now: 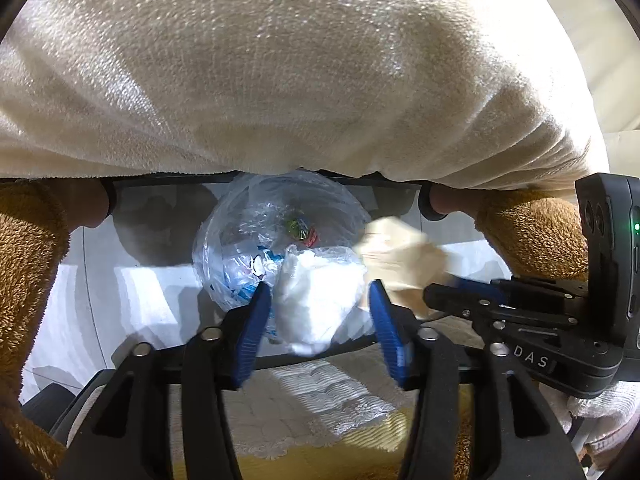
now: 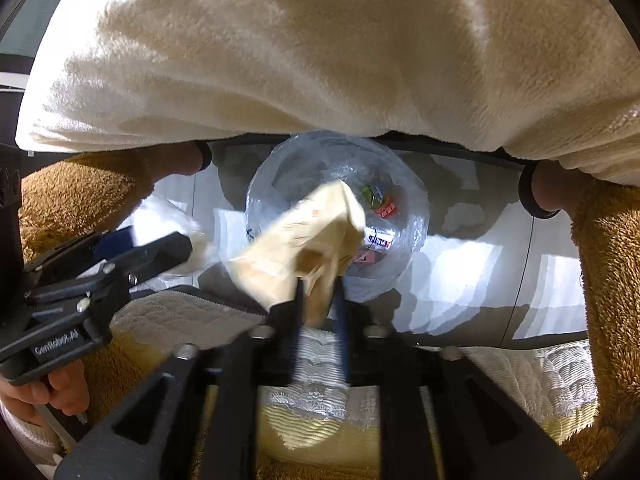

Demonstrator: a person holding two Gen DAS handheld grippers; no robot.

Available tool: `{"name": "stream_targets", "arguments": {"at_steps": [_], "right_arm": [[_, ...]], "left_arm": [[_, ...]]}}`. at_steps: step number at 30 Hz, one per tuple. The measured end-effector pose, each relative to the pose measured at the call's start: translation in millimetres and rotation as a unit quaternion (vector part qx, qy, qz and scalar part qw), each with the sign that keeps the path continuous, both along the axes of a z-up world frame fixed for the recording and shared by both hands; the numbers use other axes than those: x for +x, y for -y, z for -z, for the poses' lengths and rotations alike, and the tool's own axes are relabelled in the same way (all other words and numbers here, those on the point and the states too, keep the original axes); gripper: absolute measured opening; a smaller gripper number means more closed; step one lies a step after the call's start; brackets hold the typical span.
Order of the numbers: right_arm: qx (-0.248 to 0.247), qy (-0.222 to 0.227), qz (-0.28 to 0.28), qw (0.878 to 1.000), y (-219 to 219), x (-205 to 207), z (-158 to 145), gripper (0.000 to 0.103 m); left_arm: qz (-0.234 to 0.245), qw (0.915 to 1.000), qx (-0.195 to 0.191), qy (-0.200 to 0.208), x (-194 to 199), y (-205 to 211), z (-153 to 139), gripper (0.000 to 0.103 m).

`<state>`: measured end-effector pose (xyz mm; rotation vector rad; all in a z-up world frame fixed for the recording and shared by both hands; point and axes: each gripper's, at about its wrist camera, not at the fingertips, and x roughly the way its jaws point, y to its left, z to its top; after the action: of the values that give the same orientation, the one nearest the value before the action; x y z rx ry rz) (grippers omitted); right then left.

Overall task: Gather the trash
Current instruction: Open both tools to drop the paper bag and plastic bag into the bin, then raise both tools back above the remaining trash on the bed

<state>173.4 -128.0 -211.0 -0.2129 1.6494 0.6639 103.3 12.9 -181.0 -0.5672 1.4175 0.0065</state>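
A clear plastic trash bag [image 1: 280,232] stands open on the pale floor with coloured wrappers inside; it also shows in the right wrist view [image 2: 400,200]. My left gripper [image 1: 320,300] has its blue pads either side of a crumpled white tissue [image 1: 316,304], held over the bag's near rim. My right gripper [image 2: 318,296] is shut on a crumpled cream paper wrapper [image 2: 304,236] that hangs over the bag's mouth. The same wrapper [image 1: 400,256] and the right gripper [image 1: 472,300] show at the right of the left wrist view. The left gripper [image 2: 160,252] shows at the left of the right wrist view.
A cream fleece garment [image 1: 300,72] fills the top of both views. Brown fleece sleeves [image 1: 24,264] flank the sides. A lace-trimmed yellow cloth [image 2: 320,420] lies below the grippers. A dark table rim [image 1: 340,356] crosses under the bag.
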Motion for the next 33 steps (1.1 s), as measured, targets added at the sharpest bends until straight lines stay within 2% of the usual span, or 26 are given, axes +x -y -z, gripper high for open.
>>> {"name": "stream_targets", "arguments": {"at_steps": [1, 12, 19, 25, 28, 33], "right_arm": [[0.002, 0.002, 0.003, 1.0, 1, 1, -1, 0.031], [0.022, 0.032, 0.011, 0.999, 5, 3, -17, 0.031], [0.049, 0.087, 0.01, 0.995, 11, -5, -42, 0.031], [0.096, 0.156, 0.001, 0.983, 20, -21, -85, 0.031], [0.109, 0.199, 0.0, 0.974, 29, -27, -114, 0.031], [0.137, 0.265, -0.003, 0.954, 40, -35, -165, 0.031]], "left_arm": [[-0.002, 1.0, -0.001, 0.002, 0, -1, -1, 0.061], [-0.007, 0.999, 0.017, 0.041, -2, -4, -20, 0.061], [-0.015, 0.9948, 0.031, 0.096, -14, -7, -45, 0.061], [-0.019, 0.9849, 0.059, 0.162, -30, -8, -80, 0.061], [-0.017, 0.9754, 0.057, 0.212, -40, -13, -106, 0.061], [-0.007, 0.9581, 0.087, 0.273, -51, -15, -146, 0.061]]}}
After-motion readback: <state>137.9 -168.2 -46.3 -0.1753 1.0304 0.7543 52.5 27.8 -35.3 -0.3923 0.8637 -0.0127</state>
